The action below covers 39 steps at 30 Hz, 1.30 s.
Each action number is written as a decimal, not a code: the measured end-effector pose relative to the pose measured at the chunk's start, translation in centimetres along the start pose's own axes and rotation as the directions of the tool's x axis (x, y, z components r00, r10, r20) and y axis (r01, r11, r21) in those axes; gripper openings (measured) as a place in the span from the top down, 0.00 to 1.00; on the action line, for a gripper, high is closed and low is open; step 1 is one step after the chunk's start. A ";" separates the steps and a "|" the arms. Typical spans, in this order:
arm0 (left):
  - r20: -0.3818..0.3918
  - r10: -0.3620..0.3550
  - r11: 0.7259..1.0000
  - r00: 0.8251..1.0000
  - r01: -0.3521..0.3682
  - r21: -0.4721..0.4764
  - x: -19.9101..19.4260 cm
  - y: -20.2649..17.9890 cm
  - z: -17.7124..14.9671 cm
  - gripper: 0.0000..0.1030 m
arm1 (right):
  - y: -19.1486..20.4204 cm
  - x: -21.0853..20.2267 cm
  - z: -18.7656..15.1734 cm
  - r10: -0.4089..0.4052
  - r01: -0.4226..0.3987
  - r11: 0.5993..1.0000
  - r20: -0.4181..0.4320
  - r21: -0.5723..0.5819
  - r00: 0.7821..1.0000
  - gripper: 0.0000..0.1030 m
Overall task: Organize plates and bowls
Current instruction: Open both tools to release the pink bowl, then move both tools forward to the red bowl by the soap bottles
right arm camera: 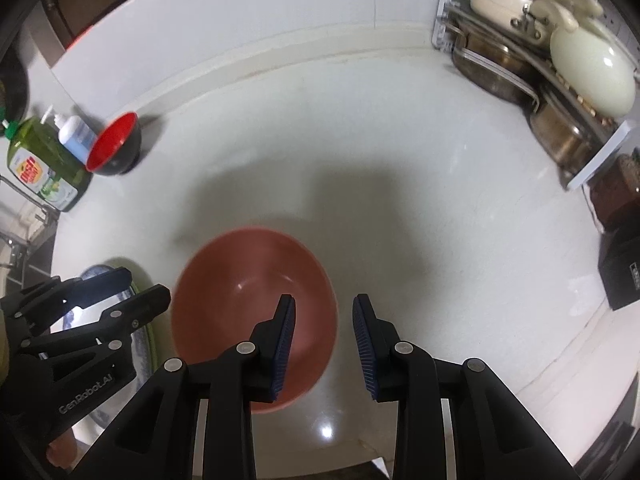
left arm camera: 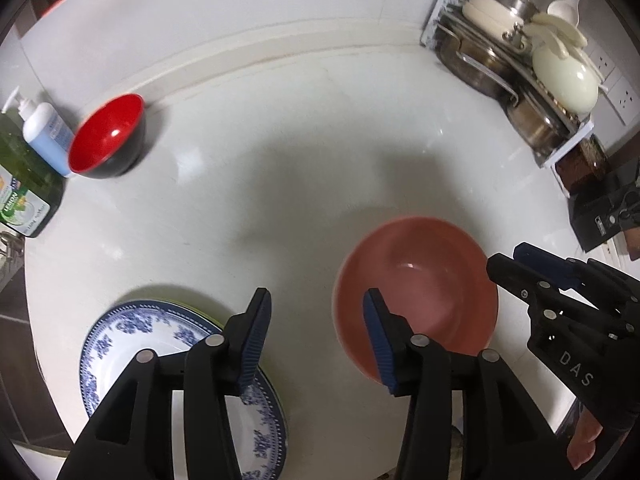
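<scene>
A pink bowl [left arm camera: 416, 292] sits on the white counter near the front; it also shows in the right wrist view [right arm camera: 248, 308]. A blue-and-white patterned plate [left arm camera: 120, 344] lies on a green-rimmed plate at the front left, partly hidden by the left gripper in the right wrist view [right arm camera: 142, 340]. A red-and-black bowl [left arm camera: 108, 136] [right arm camera: 116, 146] stands at the far left. My left gripper [left arm camera: 316, 340] is open and empty, between the plate and the pink bowl. My right gripper [right arm camera: 324, 344] is open and empty, over the pink bowl's right rim.
A green dish-soap bottle [left arm camera: 24, 188] [right arm camera: 44, 164] and a blue pump bottle [left arm camera: 46, 136] stand at the far left by the red bowl. A rack of metal pans, pots and a cream lid [left arm camera: 532, 72] [right arm camera: 560, 68] fills the back right corner. A black box [right arm camera: 620, 276] sits at the right.
</scene>
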<state>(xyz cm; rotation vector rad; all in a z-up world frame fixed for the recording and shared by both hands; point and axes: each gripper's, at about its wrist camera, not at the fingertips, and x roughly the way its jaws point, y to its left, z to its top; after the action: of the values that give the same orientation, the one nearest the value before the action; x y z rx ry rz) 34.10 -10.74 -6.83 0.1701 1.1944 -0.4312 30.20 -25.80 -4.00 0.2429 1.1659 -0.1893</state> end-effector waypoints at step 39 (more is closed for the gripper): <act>0.144 0.274 0.934 0.951 -0.227 -0.277 -6.6 20.8 4.4 0.46 | 20.6 0.8 11.5 0.219 -0.176 0.931 0.103 -0.321 0.970 0.62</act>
<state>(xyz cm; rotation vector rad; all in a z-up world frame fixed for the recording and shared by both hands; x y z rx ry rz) 44.47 8.11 -1.18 0.0559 1.0216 -0.0614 46.29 -9.36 1.42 0.0673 1.0105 0.1543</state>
